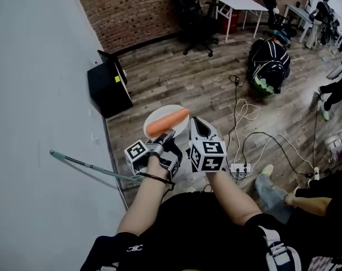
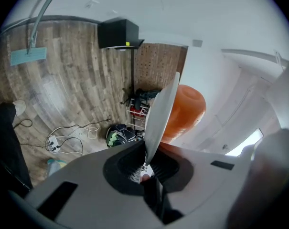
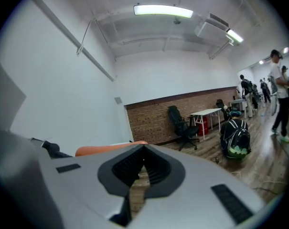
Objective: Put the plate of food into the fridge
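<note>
A white plate (image 1: 158,117) carries one orange carrot (image 1: 168,122) and hangs in the air over the wooden floor. My left gripper (image 1: 167,135) is shut on the plate's near rim. In the left gripper view the plate (image 2: 161,113) shows edge-on between the jaws of my left gripper (image 2: 145,165), with the carrot (image 2: 185,109) on its right side. Just right of the plate, my right gripper (image 1: 194,123) is shut and holds nothing. In the right gripper view the pads of my right gripper (image 3: 143,162) meet, and the carrot (image 3: 103,149) peeks over the left jaw. No fridge is in sight.
A white wall (image 1: 40,95) runs along the left with a black box (image 1: 108,88) against it. A mop (image 1: 86,164) leans low on the wall. Cables and a power strip (image 1: 239,167) lie at right. A backpack (image 1: 268,61), office chair (image 1: 194,17), white table (image 1: 238,4) and people stand farther off.
</note>
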Demonstrator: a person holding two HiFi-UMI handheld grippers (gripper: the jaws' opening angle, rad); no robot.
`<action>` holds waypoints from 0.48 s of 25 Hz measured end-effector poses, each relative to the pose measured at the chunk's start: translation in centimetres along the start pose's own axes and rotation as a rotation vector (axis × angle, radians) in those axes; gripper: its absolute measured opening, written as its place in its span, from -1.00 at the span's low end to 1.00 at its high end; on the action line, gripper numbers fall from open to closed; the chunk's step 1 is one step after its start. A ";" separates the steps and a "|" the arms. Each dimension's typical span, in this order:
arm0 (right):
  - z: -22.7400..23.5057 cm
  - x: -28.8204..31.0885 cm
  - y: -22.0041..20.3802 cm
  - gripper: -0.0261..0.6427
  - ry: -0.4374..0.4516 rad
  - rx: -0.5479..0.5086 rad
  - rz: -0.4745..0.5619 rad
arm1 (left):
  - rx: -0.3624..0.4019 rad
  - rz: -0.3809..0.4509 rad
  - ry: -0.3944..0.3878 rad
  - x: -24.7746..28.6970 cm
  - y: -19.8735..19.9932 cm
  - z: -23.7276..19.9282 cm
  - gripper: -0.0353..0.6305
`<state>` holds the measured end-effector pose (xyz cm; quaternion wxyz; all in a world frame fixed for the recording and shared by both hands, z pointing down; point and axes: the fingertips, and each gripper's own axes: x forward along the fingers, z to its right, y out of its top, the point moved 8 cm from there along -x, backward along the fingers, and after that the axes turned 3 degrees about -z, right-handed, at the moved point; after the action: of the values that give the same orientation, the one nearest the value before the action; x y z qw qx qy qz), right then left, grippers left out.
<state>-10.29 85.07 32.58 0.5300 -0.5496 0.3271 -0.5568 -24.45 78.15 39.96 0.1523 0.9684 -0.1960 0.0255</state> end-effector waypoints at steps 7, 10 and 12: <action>4.4 5.2 1.4 -0.88 0.035 -0.004 -0.029 | -0.039 0.034 -0.010 6.4 1.6 0.1 -0.83; 5.4 7.0 1.5 -0.88 0.040 0.010 -0.045 | -0.028 0.045 0.016 7.8 2.5 0.1 -0.83; 6.1 8.0 1.7 -0.89 0.044 0.014 -0.050 | -0.030 0.051 0.019 8.9 3.0 0.3 -0.83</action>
<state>-2.72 78.45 34.15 0.5125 -0.5414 0.3208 -0.5842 -17.43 72.12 41.53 0.1678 0.9604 -0.2194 0.0358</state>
